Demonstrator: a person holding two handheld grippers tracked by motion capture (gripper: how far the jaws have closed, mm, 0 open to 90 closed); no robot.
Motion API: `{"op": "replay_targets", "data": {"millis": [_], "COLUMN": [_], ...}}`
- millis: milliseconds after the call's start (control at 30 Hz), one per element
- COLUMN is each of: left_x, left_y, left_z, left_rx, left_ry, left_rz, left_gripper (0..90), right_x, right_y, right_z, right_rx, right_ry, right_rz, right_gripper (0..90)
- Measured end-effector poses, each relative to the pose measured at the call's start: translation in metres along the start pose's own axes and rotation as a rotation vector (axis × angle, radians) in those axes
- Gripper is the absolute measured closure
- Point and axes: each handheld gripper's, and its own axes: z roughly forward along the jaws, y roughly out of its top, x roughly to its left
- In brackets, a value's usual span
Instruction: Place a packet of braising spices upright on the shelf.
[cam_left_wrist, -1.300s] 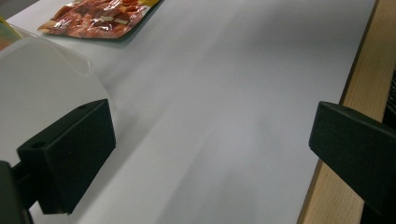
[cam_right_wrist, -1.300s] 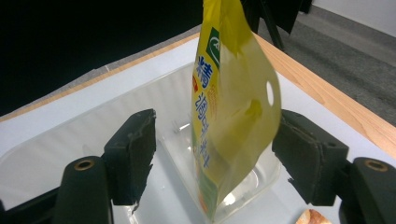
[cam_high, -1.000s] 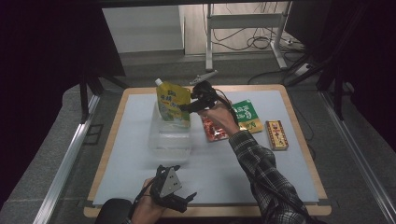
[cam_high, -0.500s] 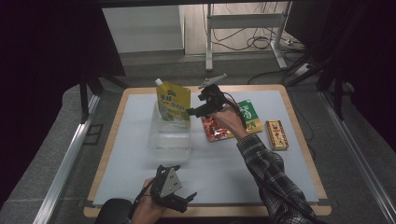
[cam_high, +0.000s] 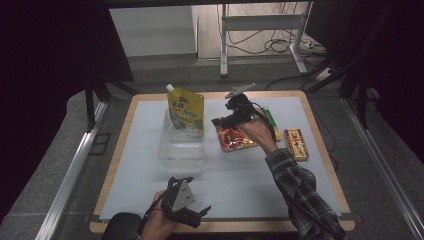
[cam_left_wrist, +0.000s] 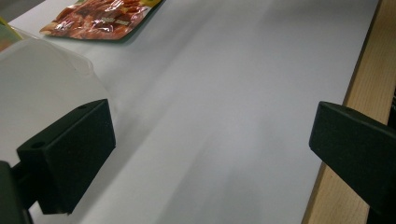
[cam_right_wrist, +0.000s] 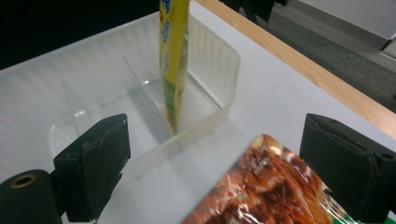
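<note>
Two tongs are at work. The left tongs (cam_high: 199, 214) sit low at the near edge of the bench (cam_high: 150, 165), jaws spread wide with nothing between them. The right tongs (cam_high: 224, 121) hang over the red snack packet (cam_high: 234, 138), jaws likewise released and empty.

One clear plastic bin (cam_high: 181, 145) stands on the white mat, split by inner dividers, and one yellow spouted pouch (cam_high: 186, 110) stands upright in its far compartment, leaning on the far wall. To the right of the bin lie three flat packets: the red snack packet just beside it, a green packet (cam_high: 270, 118) partly hidden behind the person's hand, and a small red-and-gold box (cam_high: 296, 144) farther right, apart from the others.

The bench has a pale wooden rim under the white mat. Around it the room is dark, with grey floor, metal rails on both sides, and cables by a white frame beyond
</note>
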Motion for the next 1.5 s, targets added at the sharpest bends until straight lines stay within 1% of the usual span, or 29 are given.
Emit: {"op": "replay_targets", "data": {"millis": [167,233,367,433,633,867,1033,1100,1300,1400,1500], "left_x": [-0.001,-0.002,-0.003,-0.003,-0.002,-0.003,-0.003,-0.003,-0.003,-0.003,-0.003], "left_y": [0.000,0.001,0.001,0.001,0.001,0.001,0.001,0.001,0.001,0.001,0.000], "left_z": [0.000,-0.001,0.000,0.000,0.000,0.001,0.001,0.001,0.001,0.002,0.002], "left_rx": [-0.009,-0.015,-0.012,-0.014,-0.017,-0.016,-0.016,-0.015,-0.012,-0.011,-0.010], "left_ry": [0.000,-0.003,-0.001,0.002,0.004,0.003,0.005,0.004,0.003,0.003,0.002], "left_rz": [0.007,0.014,0.020,0.020,0.019,0.025,0.025,0.026,0.029,0.026,0.027], "left_gripper": [0.1,0.0,0.0,0.0,0.0,0.0,0.0,0.0,0.0,0.0,0.0], "right_x": [-0.006,-0.010,-0.018,-0.023,-0.036,-0.054,-0.065,-0.071,-0.085,-0.091,-0.097], "right_y": [-0.011,-0.017,-0.028,-0.034,-0.050,-0.073,-0.087,-0.093,-0.111,-0.118,-0.125], "right_z": [-0.009,-0.012,-0.019,-0.024,-0.033,-0.039,-0.041,-0.042,-0.043,-0.043,-0.041], "right_rx": [0.004,0.010,0.021,0.025,0.044,0.066,0.087,0.092,0.107,0.126,0.143], "right_ry": [-0.028,-0.035,-0.057,-0.069,-0.108,-0.143,-0.172,-0.181,-0.207,-0.223,-0.229], "right_rz": [-0.008,-0.003,0.015,0.032,0.063,0.113,0.138,0.162,0.207,0.228,0.257], "right_gripper": [8.8,8.8,8.8,8.8,8.8,9.1,9.2,9.2,9.2,9.2,9.2]}}
